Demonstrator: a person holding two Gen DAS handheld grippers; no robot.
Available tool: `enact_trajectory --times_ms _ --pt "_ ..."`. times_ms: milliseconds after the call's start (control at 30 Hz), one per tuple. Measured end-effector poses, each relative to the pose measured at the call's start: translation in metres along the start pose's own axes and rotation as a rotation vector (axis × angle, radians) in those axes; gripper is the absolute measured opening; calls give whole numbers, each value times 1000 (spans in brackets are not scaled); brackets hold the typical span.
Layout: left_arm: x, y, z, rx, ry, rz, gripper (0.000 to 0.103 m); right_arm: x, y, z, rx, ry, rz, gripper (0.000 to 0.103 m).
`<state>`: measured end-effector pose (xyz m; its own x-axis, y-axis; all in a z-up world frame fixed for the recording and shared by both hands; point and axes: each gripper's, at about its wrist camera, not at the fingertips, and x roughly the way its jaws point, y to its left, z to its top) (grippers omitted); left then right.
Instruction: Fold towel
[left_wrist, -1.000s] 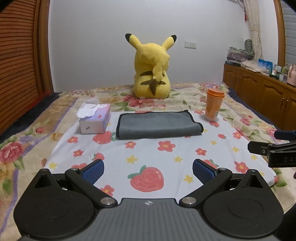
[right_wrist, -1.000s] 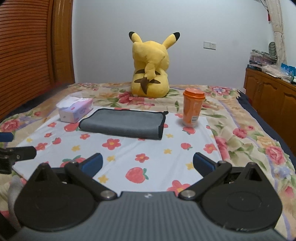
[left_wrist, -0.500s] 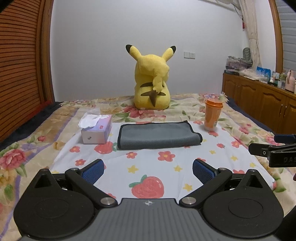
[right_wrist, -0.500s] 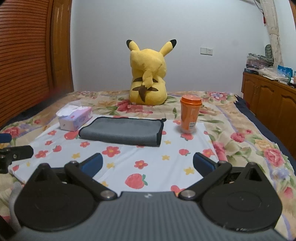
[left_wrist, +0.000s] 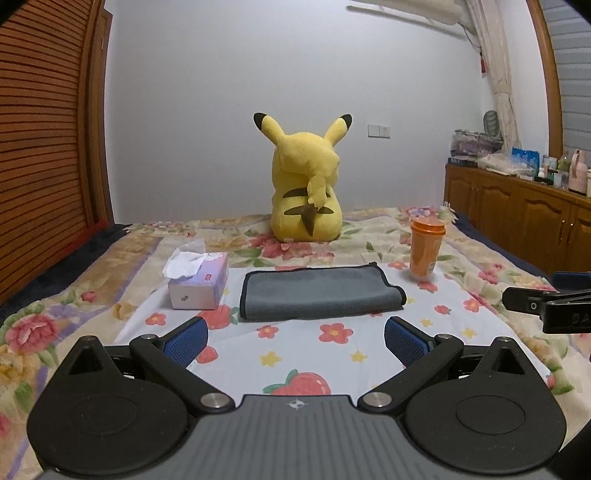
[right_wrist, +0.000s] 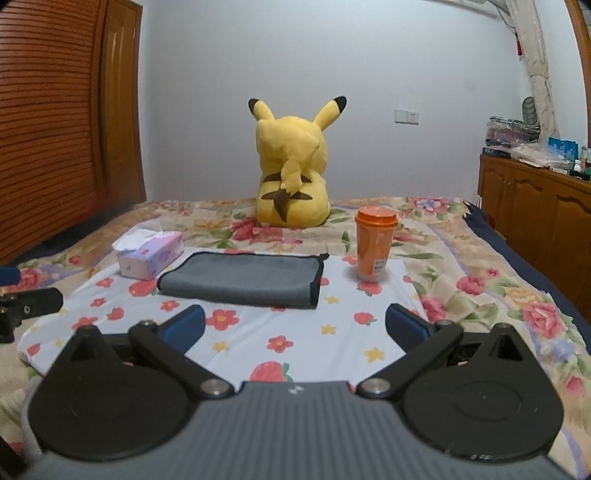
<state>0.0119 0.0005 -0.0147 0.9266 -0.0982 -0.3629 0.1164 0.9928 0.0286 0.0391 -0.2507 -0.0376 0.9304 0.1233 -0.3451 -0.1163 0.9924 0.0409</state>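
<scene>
A grey towel with a black edge (left_wrist: 317, 293) lies folded flat on a white flower-print cloth (left_wrist: 332, 354) on the bed; it also shows in the right wrist view (right_wrist: 243, 278). My left gripper (left_wrist: 293, 338) is open and empty, well short of the towel's near edge. My right gripper (right_wrist: 293, 326) is open and empty, also short of the towel. Each gripper's side shows at the edge of the other's view.
A tissue box (left_wrist: 197, 284) stands left of the towel and an orange lidded cup (left_wrist: 426, 249) right of it. A yellow plush toy (left_wrist: 304, 184) sits behind. A wooden cabinet (left_wrist: 517, 221) runs along the right wall, slatted wood panels (left_wrist: 40, 147) along the left.
Both views have tilted upward and dropped lower, so the towel and the other objects sit lower in frame. The towel has not moved. Both grippers stay open.
</scene>
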Motion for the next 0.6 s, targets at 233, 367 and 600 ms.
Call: enact_trajectory --times_ms 233,367,600 --pt "-3 0 1 -5 -21 11 103 -6 -5 1 20 -42 -12 103" --pt "-3 0 0 -6 -23 15 103 -7 -6 1 27 -53 -17 103" --pt "-3 1 0 -5 -24 16 103 -8 -7 1 29 -54 -17 103"
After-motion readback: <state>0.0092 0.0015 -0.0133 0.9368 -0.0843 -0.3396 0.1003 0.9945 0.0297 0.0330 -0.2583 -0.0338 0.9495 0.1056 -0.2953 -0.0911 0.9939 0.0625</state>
